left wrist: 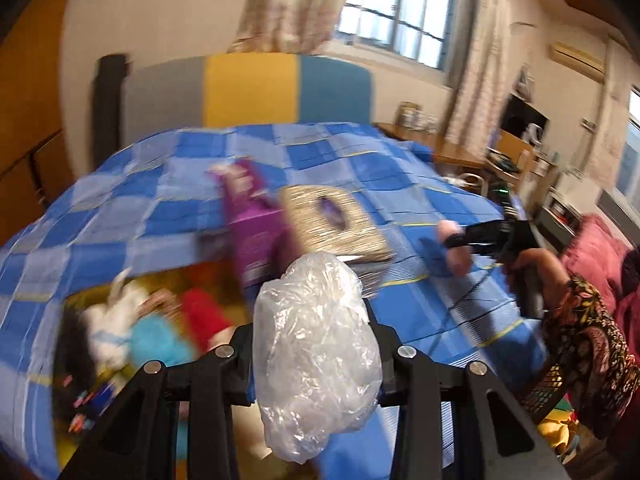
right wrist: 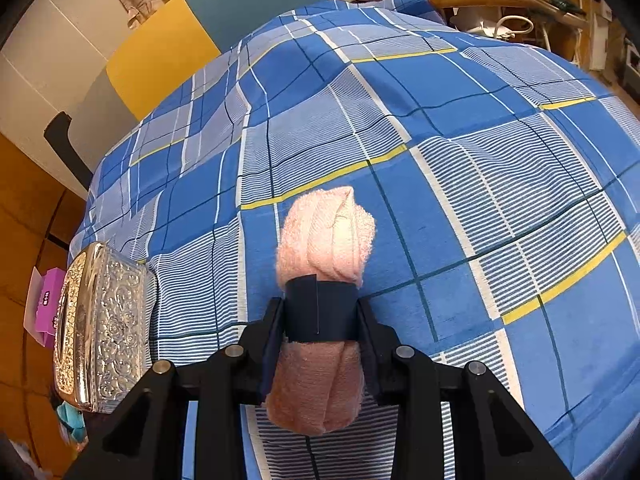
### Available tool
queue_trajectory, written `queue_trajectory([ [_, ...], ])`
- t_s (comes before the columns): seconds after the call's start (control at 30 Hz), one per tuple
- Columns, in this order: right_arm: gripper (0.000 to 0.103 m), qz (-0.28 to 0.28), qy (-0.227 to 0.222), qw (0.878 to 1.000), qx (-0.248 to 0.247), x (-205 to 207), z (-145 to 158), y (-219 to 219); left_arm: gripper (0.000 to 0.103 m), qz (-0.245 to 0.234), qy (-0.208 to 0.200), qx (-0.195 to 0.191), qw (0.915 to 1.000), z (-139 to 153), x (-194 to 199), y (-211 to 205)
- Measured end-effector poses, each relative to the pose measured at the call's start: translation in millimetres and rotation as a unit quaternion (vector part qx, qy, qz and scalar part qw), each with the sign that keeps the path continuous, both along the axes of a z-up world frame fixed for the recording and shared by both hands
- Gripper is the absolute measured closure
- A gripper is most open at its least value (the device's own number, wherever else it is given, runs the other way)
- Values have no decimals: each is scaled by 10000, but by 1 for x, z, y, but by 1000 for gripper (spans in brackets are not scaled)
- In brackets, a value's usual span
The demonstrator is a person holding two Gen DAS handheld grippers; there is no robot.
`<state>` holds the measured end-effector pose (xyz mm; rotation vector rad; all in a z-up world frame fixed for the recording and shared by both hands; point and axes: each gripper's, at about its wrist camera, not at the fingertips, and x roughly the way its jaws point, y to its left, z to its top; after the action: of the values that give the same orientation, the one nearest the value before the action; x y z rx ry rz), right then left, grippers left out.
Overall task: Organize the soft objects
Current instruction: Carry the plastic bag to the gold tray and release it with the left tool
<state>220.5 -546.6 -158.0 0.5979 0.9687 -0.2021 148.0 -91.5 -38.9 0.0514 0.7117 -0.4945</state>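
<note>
- Left gripper [left wrist: 316, 344], low centre of its view, is clamped on a crumpled clear plastic bag [left wrist: 316, 356], held above the blue checked bedspread [left wrist: 168, 208].
- Right gripper [right wrist: 320, 320], bottom centre of its own view, grips a rolled pink towel [right wrist: 326, 240] by its dark band [right wrist: 320, 312].
- At lower left, blurred, a heap of soft toys [left wrist: 152, 332].
- A silver embossed tissue box [right wrist: 104, 332] sits at left edge.

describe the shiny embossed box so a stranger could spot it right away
Start at the bed with the blue checked sheet and go to its left edge. There lies a flat rectangular silver metal box beside a purple carton; only it is shiny, with embossed floral scrollwork.
</note>
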Motion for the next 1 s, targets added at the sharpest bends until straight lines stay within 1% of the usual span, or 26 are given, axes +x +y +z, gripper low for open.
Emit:
queue_trajectory([
  [0.13, 68, -44, -14, 10000, -51, 0, 1, 0, 64, 571, 108, 73, 9983, -12, -4, 49],
  [0.23, 68, -56, -30, 10000, -61, -1, 2, -1, 64, 990, 379, 85, 9943, -30, -1, 82],
  [0.5, 68, -76, -173, 9997, -157, -3, 7, -2, 64, 1580, 875, 195, 9834, -76, 3, 129],
  [0.57, 68, -78, -231, 9995, -215, -3, 9, -2, 64, 1661, 984, 237, 9809, -85, 6, 135],
  [0.7, 68, -76, -300, 9991, -304, -3, 13, 0, 64, 1692, 1144, 448, 9779, -102, 11, 144],
  [0.9, 68, -105, -345, 9988, -332, -4, 14, -2, 62, 1769, 1190, 719, 9744, -114, 14, 148],
  [1.0, 68, -128, -345, 9988, -333, -4, 15, -3, 58, 1902, 1192, 863, 9707, -118, 11, 151],
])
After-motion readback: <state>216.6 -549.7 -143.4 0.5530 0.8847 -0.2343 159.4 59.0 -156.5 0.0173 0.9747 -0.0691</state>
